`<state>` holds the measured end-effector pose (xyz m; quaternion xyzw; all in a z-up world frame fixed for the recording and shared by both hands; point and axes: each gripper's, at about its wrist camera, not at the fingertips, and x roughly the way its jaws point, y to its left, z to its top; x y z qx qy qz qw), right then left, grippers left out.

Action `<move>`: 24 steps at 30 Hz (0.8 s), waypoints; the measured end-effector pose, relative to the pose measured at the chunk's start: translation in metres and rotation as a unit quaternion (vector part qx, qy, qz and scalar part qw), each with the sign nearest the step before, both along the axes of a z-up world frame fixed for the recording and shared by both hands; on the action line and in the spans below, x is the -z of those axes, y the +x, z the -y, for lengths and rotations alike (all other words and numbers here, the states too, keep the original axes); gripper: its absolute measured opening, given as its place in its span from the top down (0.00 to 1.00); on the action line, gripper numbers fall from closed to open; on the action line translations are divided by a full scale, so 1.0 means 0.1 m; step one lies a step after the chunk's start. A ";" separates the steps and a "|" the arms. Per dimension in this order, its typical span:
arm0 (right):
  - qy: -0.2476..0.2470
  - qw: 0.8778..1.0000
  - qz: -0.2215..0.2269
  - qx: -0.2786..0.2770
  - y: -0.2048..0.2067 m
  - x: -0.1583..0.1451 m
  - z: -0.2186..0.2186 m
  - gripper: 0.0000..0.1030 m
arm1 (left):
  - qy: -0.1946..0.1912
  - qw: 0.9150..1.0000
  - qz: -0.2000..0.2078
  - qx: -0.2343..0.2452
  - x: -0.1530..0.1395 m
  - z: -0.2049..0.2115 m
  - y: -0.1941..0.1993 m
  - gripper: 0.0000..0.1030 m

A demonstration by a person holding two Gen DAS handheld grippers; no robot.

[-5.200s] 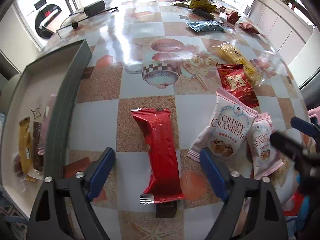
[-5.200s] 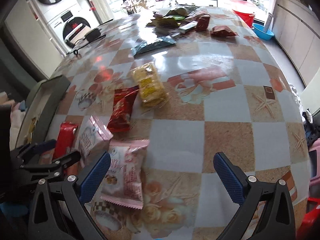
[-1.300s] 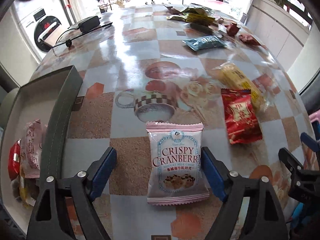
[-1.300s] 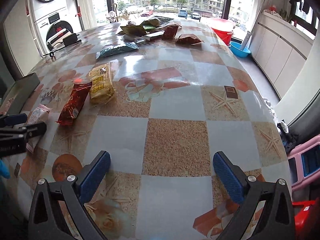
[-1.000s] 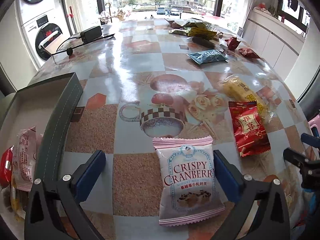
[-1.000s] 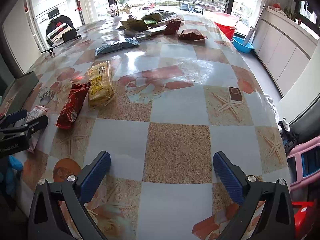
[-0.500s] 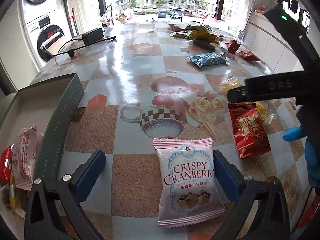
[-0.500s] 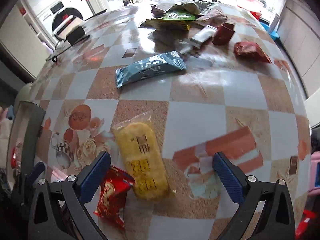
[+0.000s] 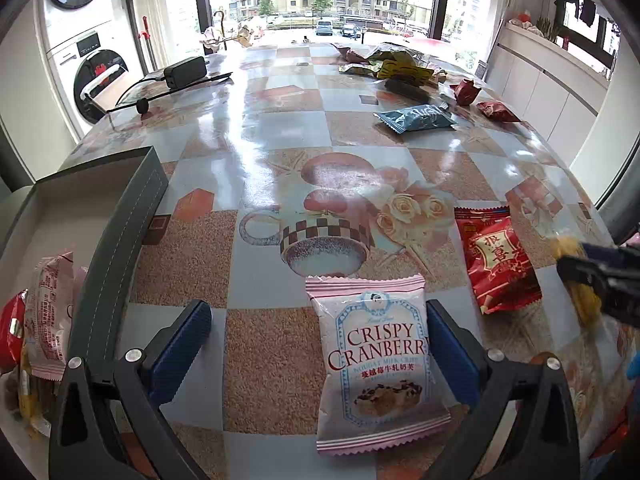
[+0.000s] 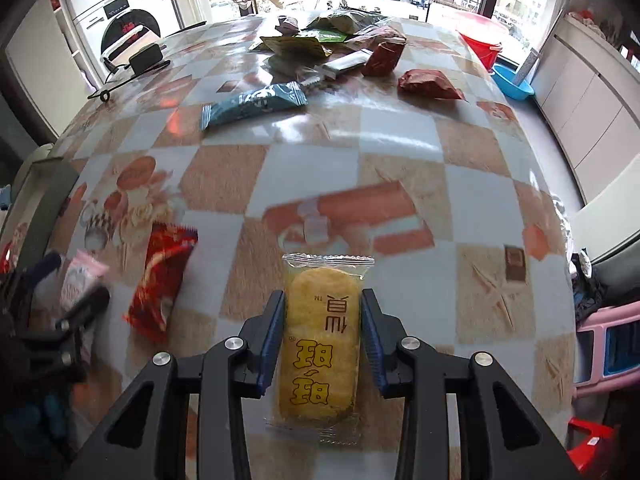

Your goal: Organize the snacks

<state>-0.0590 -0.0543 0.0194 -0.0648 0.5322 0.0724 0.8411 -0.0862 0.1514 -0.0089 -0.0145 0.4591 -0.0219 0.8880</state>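
My right gripper (image 10: 322,336) is shut on a yellow rice cracker pack (image 10: 322,344) and holds it over the table; it shows at the right edge of the left wrist view (image 9: 576,280). My left gripper (image 9: 318,344) is open low over the table, with a pink Crispy Cranberry pack (image 9: 380,364) lying next to its right finger (image 9: 452,348). A red pack (image 9: 498,260) lies to the right, also in the right wrist view (image 10: 162,276). A dark box (image 9: 120,232) at the left holds several snacks (image 9: 44,312).
A teal pack (image 10: 256,103) lies mid-table. A pile of assorted snack packs (image 10: 332,40) lies at the far end, with a brown-red pack (image 10: 428,84) near it. A black adapter with cable (image 9: 184,72) lies at the far left. The table edge curves at the right.
My right gripper has closed on the yellow rice cracker pack and carried it back toward me. My left gripper stays open beside the cranberry pack.
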 end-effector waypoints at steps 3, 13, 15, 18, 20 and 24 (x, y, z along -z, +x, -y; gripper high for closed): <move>0.000 0.999 0.036 0.003 -0.37 0.02 0.07 0.47 | 0.000 1.000 0.000 0.000 0.00 0.00 0.00 0.00; 0.009 0.996 0.084 0.014 -0.49 0.16 0.07 0.00 | 0.000 1.000 0.000 -0.001 0.00 0.01 0.00 0.00; 0.010 0.996 0.087 0.014 -0.51 0.16 0.08 0.00 | 0.000 1.000 0.000 -0.001 0.00 0.01 0.00 0.00; 0.010 0.996 0.089 0.015 -0.53 0.16 0.08 0.00 | 0.000 1.000 0.000 -0.001 0.00 0.00 0.00 0.00; 0.011 0.996 0.089 0.015 -0.53 0.16 0.07 0.00 | 0.000 1.000 0.000 -0.001 0.00 0.01 -0.01 0.00; 0.011 0.996 0.089 0.014 -0.53 0.16 0.08 0.00 | 0.000 1.000 0.000 -0.001 0.00 0.01 0.00 0.00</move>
